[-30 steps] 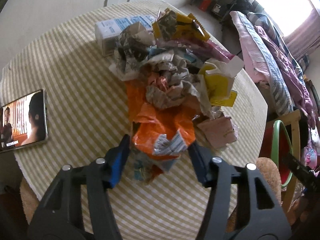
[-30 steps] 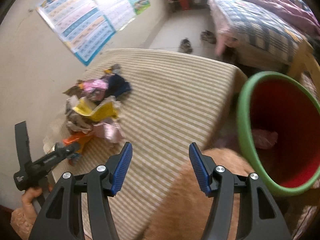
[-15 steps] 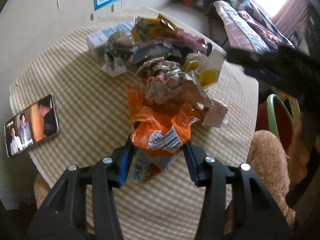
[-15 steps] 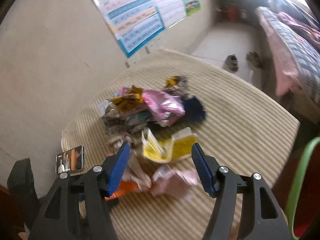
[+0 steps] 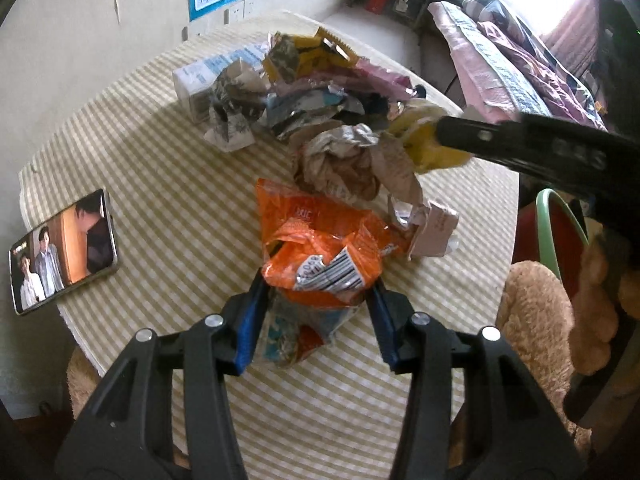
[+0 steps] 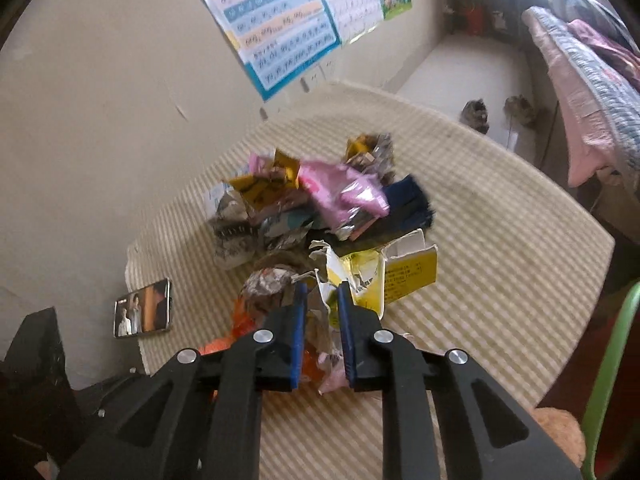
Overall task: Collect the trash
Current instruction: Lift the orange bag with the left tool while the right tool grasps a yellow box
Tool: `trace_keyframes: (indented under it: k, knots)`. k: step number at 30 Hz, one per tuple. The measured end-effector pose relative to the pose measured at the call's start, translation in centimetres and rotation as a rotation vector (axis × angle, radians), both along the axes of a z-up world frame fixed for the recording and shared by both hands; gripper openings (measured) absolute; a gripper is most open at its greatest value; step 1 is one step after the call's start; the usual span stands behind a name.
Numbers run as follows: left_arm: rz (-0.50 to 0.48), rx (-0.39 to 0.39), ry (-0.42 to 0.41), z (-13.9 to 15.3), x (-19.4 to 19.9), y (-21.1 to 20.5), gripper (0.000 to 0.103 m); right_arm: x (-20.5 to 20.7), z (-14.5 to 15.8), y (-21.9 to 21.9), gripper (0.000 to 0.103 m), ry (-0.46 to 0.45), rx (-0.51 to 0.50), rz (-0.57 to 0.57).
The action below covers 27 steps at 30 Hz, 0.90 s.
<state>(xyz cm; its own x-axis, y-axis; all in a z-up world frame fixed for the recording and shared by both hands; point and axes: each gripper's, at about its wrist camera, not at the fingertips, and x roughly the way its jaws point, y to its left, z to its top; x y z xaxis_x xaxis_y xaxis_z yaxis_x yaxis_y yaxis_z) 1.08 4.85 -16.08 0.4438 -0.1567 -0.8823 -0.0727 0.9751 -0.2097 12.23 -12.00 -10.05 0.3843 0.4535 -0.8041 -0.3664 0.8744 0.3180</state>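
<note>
Two tongs: both are on the trash heap, and I judge each is taking one piece so the pile comes off in handfuls.
Left tongs [image 5: 316, 312]: my jaws press either side of the orange wrapper [image 5: 320, 248] at the near end of the heap, clamped on it; I took that piece because it lies closest and loose.
Right tongs [image 6: 322, 320]: jaws nearly together, pinching the torn edge of the yellow carton [image 6: 384, 276]; the thin flap is the easiest part of it to catch.
Trash pile [image 6: 312, 208]: crumpled paper, a pink packet and a dark scrap sit heaped mid-surface, touching one another.
Surface [image 5: 168, 184]: checked cloth under everything, so wrappers may drag on it.
Bin [image 5: 560, 236]: green rim, red inside, just past the surface's right edge, near enough for short carries.
Phone [image 5: 64, 248]: lying well apart from the heap on the left with its screen lit; not trash, so I leave it.
Risk: crumpled paper [image 5: 344, 164] touches both held pieces and may lift with them.
</note>
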Motion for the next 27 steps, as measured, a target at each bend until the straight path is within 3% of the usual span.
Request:
trace_keyframes:
  k: [7, 17, 27]
  knots:
    - [-0.003, 0.016, -0.055, 1.9, 0.0, -0.1, 0.046, -2.1, 2.4, -3.5, 0.015, -0.078, 0.018, -0.048]
    - [0.012, 0.061, -0.118, 4.6, -0.3, -0.2, 0.046, -4.6, 2.1, -6.5, 0.015, -0.063, 0.042, -0.113]
    - [-0.056, 0.058, -0.154, 6.3, 0.0, -3.5, 0.046, -6.6, 2.7, -9.6, 0.015, -0.094, 0.066, -0.172]
